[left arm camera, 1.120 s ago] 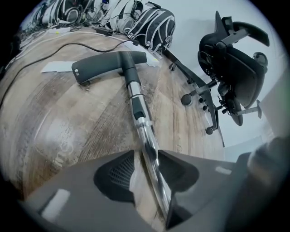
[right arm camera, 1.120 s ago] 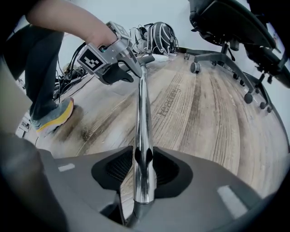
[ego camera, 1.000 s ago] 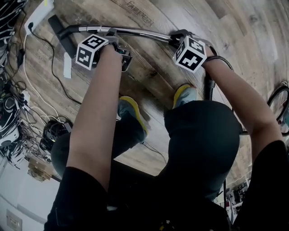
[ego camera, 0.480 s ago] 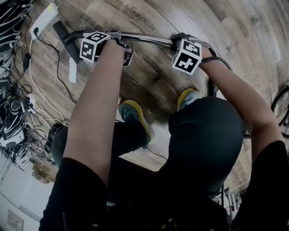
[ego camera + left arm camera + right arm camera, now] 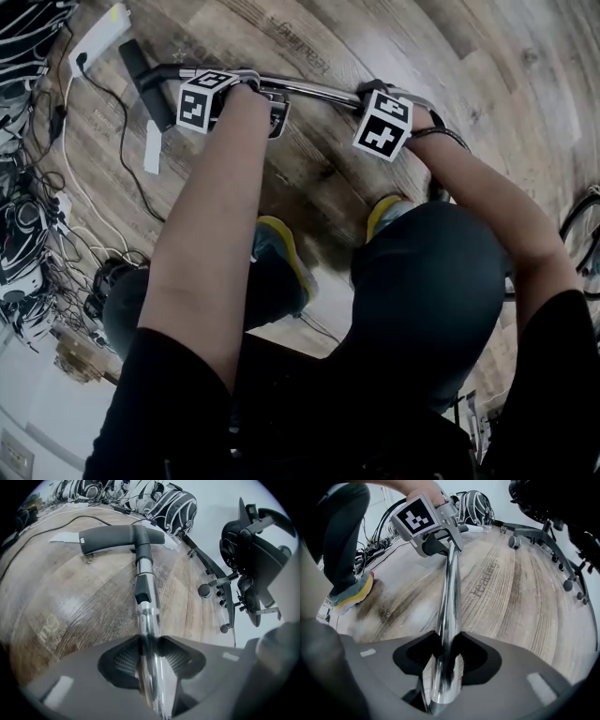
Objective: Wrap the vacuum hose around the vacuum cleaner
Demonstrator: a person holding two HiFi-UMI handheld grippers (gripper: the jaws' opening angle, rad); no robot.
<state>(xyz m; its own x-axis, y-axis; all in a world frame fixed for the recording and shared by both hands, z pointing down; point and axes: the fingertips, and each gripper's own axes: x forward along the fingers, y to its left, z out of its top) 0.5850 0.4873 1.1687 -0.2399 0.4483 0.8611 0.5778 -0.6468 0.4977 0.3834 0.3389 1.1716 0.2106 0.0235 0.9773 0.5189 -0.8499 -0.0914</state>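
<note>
Head view: a person is bending over a wooden floor (image 5: 469,66), holding a gripper in each hand on a metal vacuum tube (image 5: 314,89).
Vacuum tube: it is running left to right across the far part of the floor, spanning both grippers.
Floor nozzle (image 5: 141,70): dark and T-shaped, it is sitting at the tube's left end and appears to be resting on the floor.
Left gripper (image 5: 272,98): it is gripping the tube near the nozzle end. In the left gripper view (image 5: 150,656) both jaws are pressing against the tube's sides, with the tube (image 5: 147,620) running away to the nozzle (image 5: 122,536).
Right gripper (image 5: 370,94): it is gripping the tube at the right end. In the right gripper view (image 5: 447,658) the jaws are closing tight on the shiny tube (image 5: 451,597), with the left gripper (image 5: 436,541) showing farther along it.
Shoes: two with yellow soles (image 5: 281,253) (image 5: 384,211) are standing on the floor, nearer than the tube.
Power strip (image 5: 98,37): white, it is lying at the far left, beside the nozzle.
Cables (image 5: 103,141): black leads are trailing along the left edge.
White strip (image 5: 152,147): it is lying flat on the floor, just near of the nozzle.
Office chair (image 5: 253,550): black, it is standing to the right in the left gripper view.
Backpack (image 5: 173,506): patterned, it is leaning by the far wall.
</note>
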